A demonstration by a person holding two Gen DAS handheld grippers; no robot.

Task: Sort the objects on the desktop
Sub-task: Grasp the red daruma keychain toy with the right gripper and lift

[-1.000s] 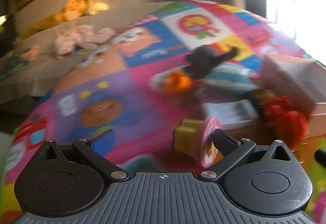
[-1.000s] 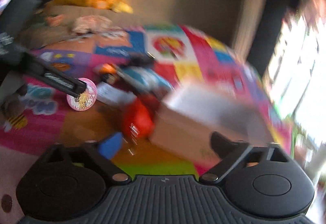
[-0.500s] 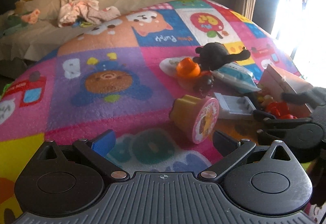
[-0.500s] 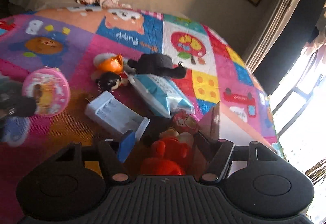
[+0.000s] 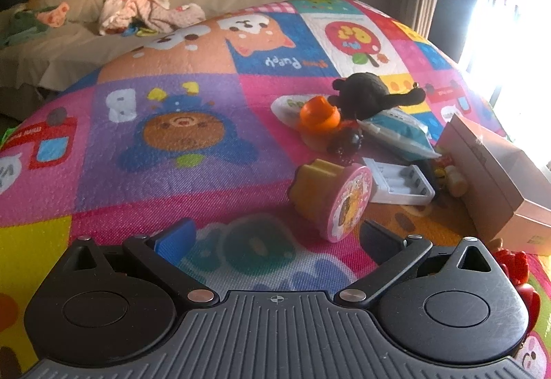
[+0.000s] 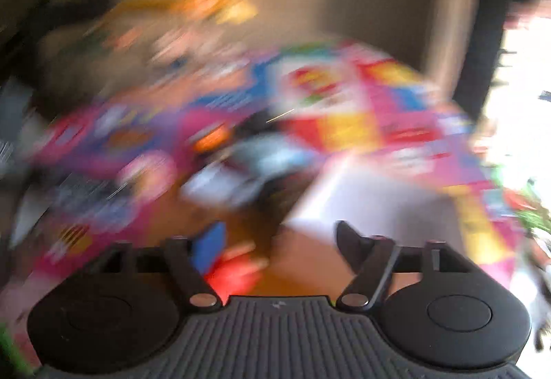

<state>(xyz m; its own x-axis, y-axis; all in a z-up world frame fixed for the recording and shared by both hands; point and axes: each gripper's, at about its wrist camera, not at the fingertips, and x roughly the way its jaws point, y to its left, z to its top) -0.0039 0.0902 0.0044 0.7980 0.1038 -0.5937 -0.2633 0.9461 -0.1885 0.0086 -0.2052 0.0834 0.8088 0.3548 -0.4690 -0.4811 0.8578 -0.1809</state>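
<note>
Currently, cup (image 5: pixel 332 198): on its side, lid facing left gripper (image 5: pixel 275 239), just left of charger (image 5: pixel 399 182)
left gripper: spread, empty
right gripper (image 6: pixel 279 241): spread; view blurred

colourful cartoon-print play mat (image 5: pixel 193 172): finely pebbled, matt | white ribbed plastic tray (image 5: pixel 399 184): smooth, faint sheen | black plush toy (image 5: pixel 370 93): fuzzy cloth, at mat's 1 o'clock | pale cardboard box (image 5: pixel 496 168): matt

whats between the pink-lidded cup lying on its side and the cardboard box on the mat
In the left wrist view, a white battery charger lies between the pink-lidded cup and the cardboard box, with small toys just behind it against the box.
</note>
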